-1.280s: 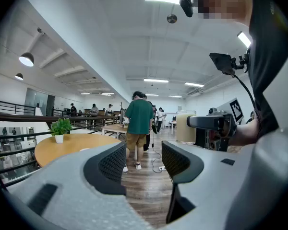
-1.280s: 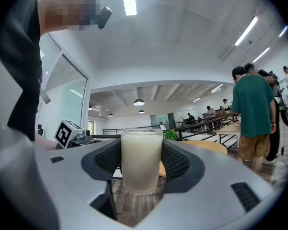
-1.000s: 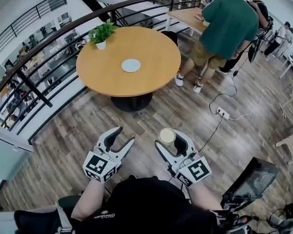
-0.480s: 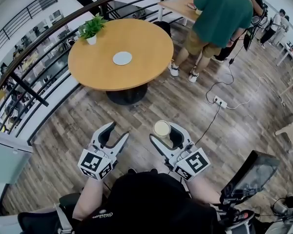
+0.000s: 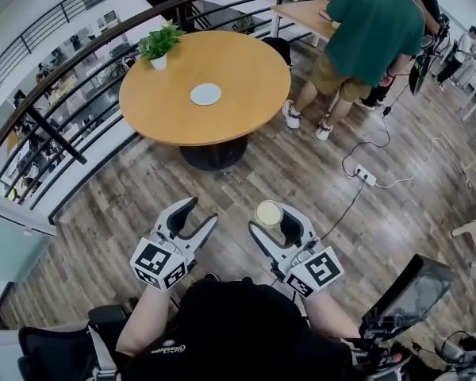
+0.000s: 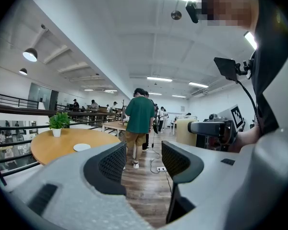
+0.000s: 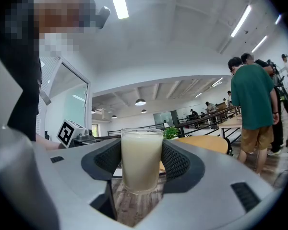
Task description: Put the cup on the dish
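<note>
A clear cup (image 7: 141, 159) full of a pale milky liquid stands upright between the pads of my right gripper (image 5: 273, 222), which is shut on it; the cup's round top (image 5: 269, 213) shows in the head view. My left gripper (image 5: 192, 217) hangs beside it, open, with nothing between its jaws (image 6: 141, 163). The white dish (image 5: 205, 94) lies near the middle of a round wooden table (image 5: 246, 101) well ahead of both grippers; it also shows small in the left gripper view (image 6: 81, 147).
A potted plant (image 5: 159, 46) stands at the table's far left edge. A curved black railing (image 5: 79, 62) runs behind the table. A person in a green shirt (image 5: 373, 30) stands at the right, with a cable and power strip (image 5: 366, 176) on the wooden floor.
The view has shifted a little: the table and dish sit slightly lower and further right than half a second ago. Both grippers keep their places, the cup still held.
</note>
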The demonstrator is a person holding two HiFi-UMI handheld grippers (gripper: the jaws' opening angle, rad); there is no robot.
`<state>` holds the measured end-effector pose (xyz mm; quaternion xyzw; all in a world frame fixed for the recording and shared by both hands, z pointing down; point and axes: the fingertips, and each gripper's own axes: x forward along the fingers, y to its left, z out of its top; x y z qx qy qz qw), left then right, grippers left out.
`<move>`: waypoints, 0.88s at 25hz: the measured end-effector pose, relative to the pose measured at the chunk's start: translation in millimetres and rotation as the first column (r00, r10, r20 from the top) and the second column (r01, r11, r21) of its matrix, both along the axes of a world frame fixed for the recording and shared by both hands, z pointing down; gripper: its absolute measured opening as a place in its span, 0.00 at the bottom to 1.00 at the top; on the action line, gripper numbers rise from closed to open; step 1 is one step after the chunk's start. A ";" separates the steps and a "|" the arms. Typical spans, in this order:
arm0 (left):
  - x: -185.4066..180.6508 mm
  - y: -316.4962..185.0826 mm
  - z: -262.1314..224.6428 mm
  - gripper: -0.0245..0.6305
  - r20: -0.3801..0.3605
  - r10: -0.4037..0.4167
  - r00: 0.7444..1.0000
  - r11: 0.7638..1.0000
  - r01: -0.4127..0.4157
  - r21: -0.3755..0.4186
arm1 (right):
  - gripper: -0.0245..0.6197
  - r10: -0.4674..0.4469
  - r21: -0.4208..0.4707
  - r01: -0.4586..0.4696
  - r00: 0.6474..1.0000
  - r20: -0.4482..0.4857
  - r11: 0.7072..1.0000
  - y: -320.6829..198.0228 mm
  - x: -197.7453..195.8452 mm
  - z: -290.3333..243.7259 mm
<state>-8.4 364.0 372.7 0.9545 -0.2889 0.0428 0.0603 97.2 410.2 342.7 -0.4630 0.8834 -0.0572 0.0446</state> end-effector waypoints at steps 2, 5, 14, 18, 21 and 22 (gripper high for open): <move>4.7 1.9 2.0 0.39 0.002 -0.011 1.000 1.000 0.011 -0.003 | 0.43 -0.007 -0.007 0.007 1.000 0.002 1.000 0.7 6.5 2.7; 8.9 5.5 5.4 0.39 0.008 -0.023 1.000 1.000 0.023 -0.012 | 0.43 -0.021 -0.015 0.021 1.000 0.002 1.000 1.6 11.2 5.9; 8.5 -2.1 5.2 0.39 0.011 -0.057 0.998 0.998 0.057 -0.007 | 0.43 -0.064 -0.008 0.064 0.998 -0.012 0.998 -10.5 11.6 5.7; 9.2 -17.0 7.5 0.39 0.002 -0.063 0.998 0.998 0.063 -0.008 | 0.43 -0.075 -0.008 0.075 0.997 -0.026 0.997 -25.7 10.4 6.2; 9.5 -32.2 6.0 0.39 -0.011 -0.064 0.998 0.998 0.064 -0.009 | 0.43 -0.080 -0.007 0.080 0.996 -0.037 0.997 -40.5 8.6 5.0; 8.2 -38.8 4.8 0.39 -0.015 -0.065 0.998 0.998 0.065 -0.006 | 0.43 -0.082 -0.006 0.082 0.996 -0.042 0.997 -46.8 6.8 4.3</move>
